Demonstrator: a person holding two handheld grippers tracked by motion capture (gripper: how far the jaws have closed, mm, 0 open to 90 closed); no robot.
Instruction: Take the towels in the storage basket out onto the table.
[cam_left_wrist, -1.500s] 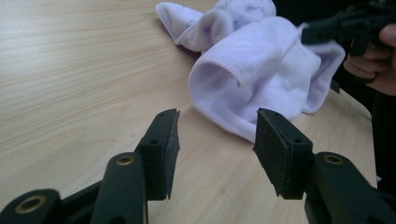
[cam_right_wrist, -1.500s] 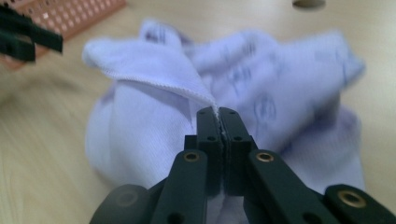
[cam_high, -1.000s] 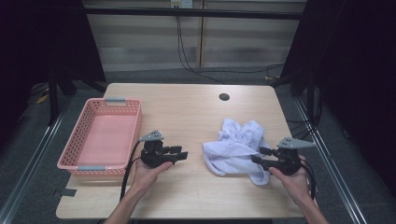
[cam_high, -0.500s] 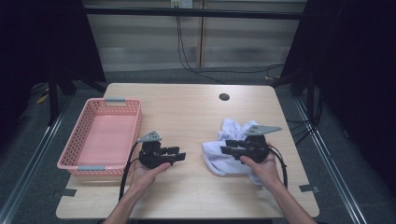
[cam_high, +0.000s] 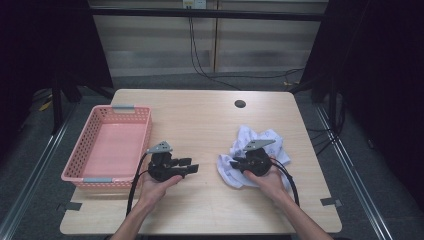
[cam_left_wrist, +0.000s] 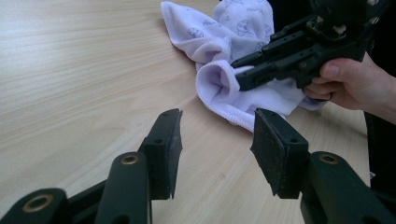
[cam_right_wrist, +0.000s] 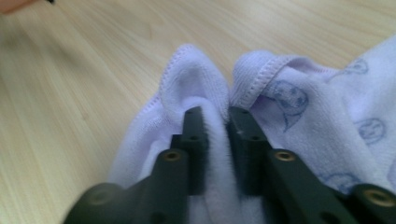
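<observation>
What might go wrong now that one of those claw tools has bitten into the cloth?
The right gripper has just been closing and pinches only a small fold of the white cloth, so the fold may slip out when lifted. The rest lies crumpled on the table and could drag or unfold unevenly. The left gripper is open and apart from the cloth, so nothing steadies the other side on the way to the pink basket.

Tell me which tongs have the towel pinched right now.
The right tongs: their jaws have just closed on a fold of the white towel. The left tongs stand open over bare table.
</observation>
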